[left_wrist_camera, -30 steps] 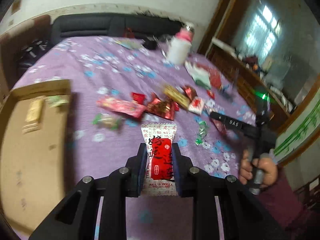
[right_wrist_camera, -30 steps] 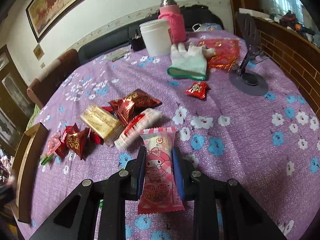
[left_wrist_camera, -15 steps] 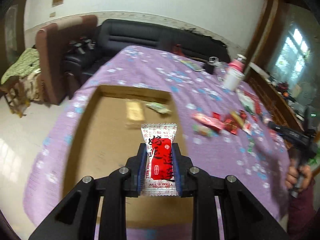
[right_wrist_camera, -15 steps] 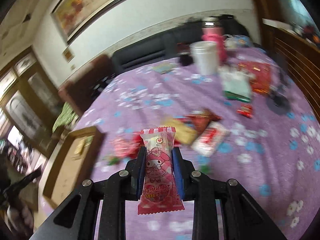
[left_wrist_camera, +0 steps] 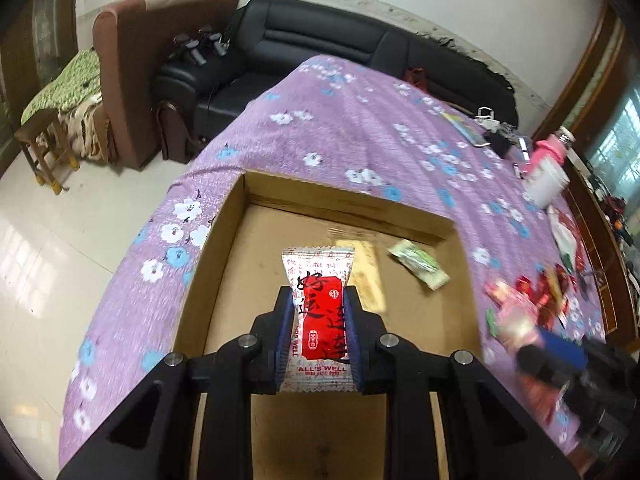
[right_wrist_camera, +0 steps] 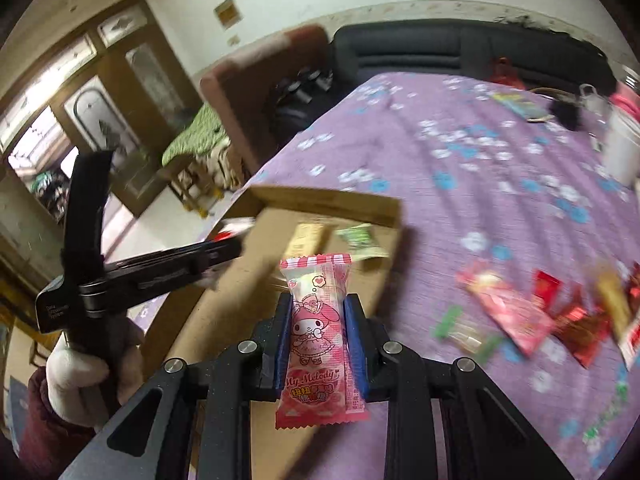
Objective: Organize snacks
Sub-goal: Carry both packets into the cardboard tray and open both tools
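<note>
Left wrist view: your left tool (left_wrist_camera: 319, 334) clamps the red-white snack (left_wrist_camera: 320, 320) over the cardboard box (left_wrist_camera: 400, 200). Two snacks lie inside. Your right tool (right_wrist_camera: 318, 338) grips the pink snack (right_wrist_camera: 320, 340); many wait on the worktop (right_wrist_camera: 460, 184).

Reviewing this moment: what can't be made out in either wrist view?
- Left wrist: cardboard box floor near the camera, hidden by the left gripper and its red-and-white packet.
- Left wrist: right gripper, blurred, lower right.
- Right wrist: loose snacks on the purple cloth, motion-blurred, labels unreadable.
</note>
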Tool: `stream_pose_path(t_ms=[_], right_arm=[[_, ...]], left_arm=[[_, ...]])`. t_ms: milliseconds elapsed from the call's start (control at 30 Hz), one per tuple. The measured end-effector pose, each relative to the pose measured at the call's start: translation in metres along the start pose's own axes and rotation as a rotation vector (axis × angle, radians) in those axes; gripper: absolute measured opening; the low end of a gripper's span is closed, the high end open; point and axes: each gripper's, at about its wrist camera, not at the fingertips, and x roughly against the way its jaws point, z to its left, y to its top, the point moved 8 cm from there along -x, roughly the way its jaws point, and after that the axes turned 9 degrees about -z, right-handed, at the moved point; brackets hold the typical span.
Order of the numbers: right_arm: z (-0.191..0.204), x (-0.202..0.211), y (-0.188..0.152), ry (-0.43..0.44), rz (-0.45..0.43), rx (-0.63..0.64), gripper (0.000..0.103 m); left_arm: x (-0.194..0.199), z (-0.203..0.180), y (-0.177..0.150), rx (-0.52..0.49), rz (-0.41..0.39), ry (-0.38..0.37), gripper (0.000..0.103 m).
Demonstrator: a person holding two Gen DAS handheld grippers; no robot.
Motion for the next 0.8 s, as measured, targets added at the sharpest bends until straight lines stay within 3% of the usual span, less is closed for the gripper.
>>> stream_pose_path(t_ms=[200, 400, 467, 667, 800], right_arm=[[0.01, -0.057, -0.006, -0.044, 0.058, 0.05, 0.028], [-0.002, -0.079, -0.005, -0.091, 0.054, 0.081, 0.029], [-0.002, -0.079, -0.003, -0.1, 0.042, 0.094, 0.029], [-0.004, -0.05, 0.008, -0.062, -0.007, 0.066, 0.031], [-0.013, -0.007, 0.014, -0.057, -0.071, 0.052, 0.046]], left_arm=[[-0.037, 0.015, 0.003, 0.05, 0.048, 0.011, 0.023], [-0.042, 0.015, 0.008, 0.035, 0.041, 0.017, 0.026], [-0.042, 0.016, 0.009, 0.054, 0.041, 0.009, 0.037], [-0.02, 0.012, 0.014, 0.115, 0.012, -0.021, 0.056], [0.016, 0.0, 0.013, 0.146, -0.035, -0.041, 0.069]])
